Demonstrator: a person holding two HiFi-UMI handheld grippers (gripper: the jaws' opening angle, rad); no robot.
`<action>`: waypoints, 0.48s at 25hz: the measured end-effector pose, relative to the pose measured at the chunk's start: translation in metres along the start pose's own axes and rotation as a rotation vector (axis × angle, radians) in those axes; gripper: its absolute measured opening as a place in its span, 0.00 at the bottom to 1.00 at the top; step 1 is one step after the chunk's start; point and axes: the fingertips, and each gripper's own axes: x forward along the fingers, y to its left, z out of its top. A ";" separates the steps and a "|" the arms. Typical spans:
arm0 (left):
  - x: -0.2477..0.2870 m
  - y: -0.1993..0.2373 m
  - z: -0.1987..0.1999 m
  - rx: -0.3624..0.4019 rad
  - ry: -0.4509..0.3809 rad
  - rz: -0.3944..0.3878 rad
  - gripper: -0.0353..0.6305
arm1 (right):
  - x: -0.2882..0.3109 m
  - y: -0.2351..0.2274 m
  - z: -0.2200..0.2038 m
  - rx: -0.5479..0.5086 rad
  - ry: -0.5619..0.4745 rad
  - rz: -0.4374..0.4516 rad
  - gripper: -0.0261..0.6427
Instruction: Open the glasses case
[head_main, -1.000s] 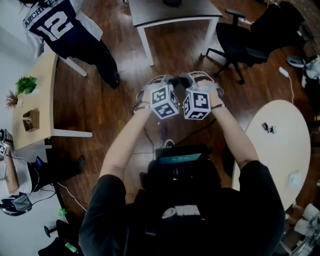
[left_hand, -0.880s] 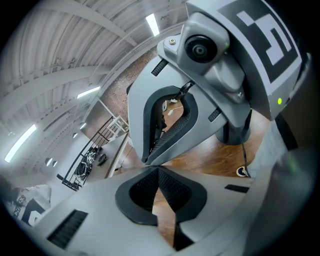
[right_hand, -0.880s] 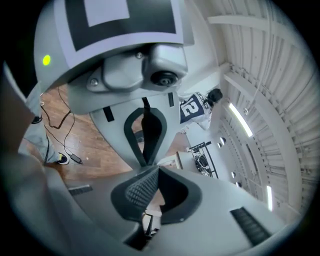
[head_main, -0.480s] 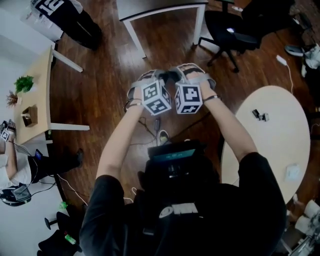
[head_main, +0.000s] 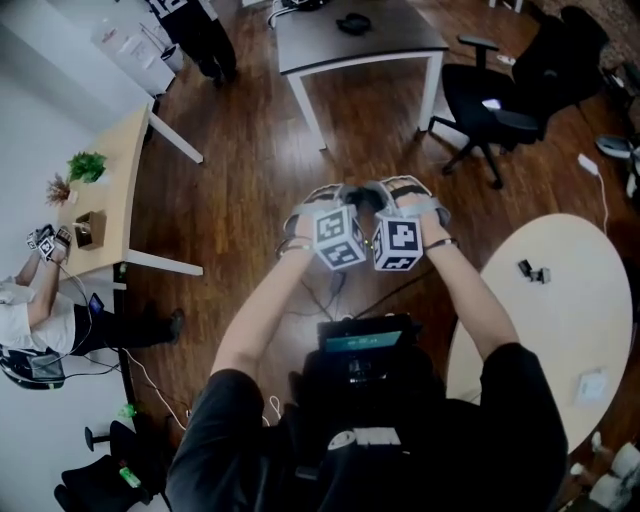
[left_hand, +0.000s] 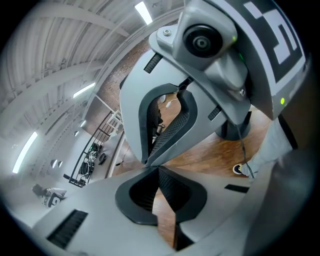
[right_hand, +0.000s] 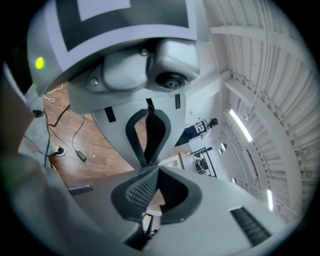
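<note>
L gripper, R gripper: tip-to-tip, empty

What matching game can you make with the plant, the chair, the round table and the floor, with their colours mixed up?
Things:
1 plant
2 chair
3 round table
4 floor

Colours:
a brown
b black
c green
d cream

Pairs: 1-c, 2-b, 3-d, 4-a
</note>
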 end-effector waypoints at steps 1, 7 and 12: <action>0.000 0.001 -0.001 0.001 0.001 -0.001 0.06 | 0.000 -0.001 0.001 0.006 0.006 -0.003 0.06; -0.019 0.023 0.006 0.003 -0.027 0.044 0.06 | -0.007 -0.025 0.019 0.007 0.016 -0.042 0.06; -0.023 0.021 0.006 0.016 -0.032 0.041 0.06 | -0.010 -0.024 0.021 0.031 0.028 -0.034 0.06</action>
